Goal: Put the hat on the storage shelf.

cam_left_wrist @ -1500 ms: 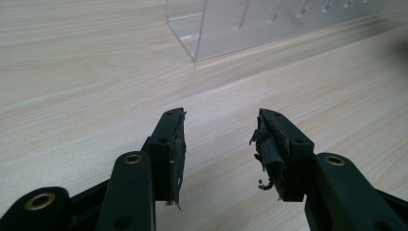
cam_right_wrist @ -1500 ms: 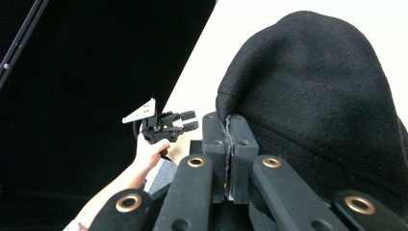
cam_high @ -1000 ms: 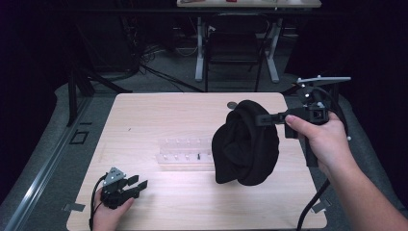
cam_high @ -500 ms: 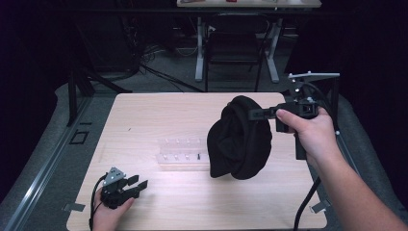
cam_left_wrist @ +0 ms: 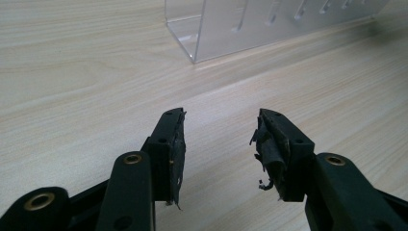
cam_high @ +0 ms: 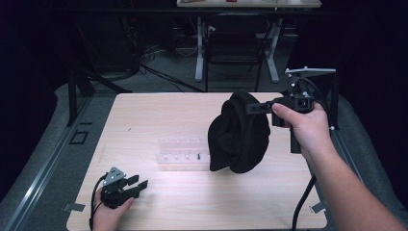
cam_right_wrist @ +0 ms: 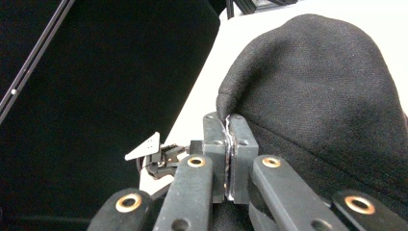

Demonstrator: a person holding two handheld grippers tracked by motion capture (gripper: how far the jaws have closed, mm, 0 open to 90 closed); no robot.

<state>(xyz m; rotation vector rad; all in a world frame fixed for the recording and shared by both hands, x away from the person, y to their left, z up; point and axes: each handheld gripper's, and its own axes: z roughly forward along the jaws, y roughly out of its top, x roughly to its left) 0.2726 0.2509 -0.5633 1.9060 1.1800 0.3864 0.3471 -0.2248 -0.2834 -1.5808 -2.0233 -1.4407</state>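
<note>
My right gripper (cam_high: pixel 250 107) is shut on the top edge of a black cloth (cam_high: pixel 239 134), which hangs bunched above the right middle of the wooden table (cam_high: pixel 154 115). In the right gripper view the jaws press together on a fold of the black cloth (cam_right_wrist: pixel 327 86) at my right gripper (cam_right_wrist: pixel 229 120). My left gripper (cam_high: pixel 139 185) rests low at the front left, open, with nothing between its jaws. In the left gripper view my left gripper (cam_left_wrist: pixel 221 130) shows worn pads over bare wood.
A clear acrylic rack (cam_high: pixel 180 154) with slots lies at the table's middle, its right end by the cloth's lower edge; the rack (cam_left_wrist: pixel 269 24) is ahead of the left jaws. Dark floor, table legs and cables lie beyond the far edge.
The right hand has shifted slightly up and to the left with the cloth, which hangs a little higher. The left gripper has not moved.
</note>
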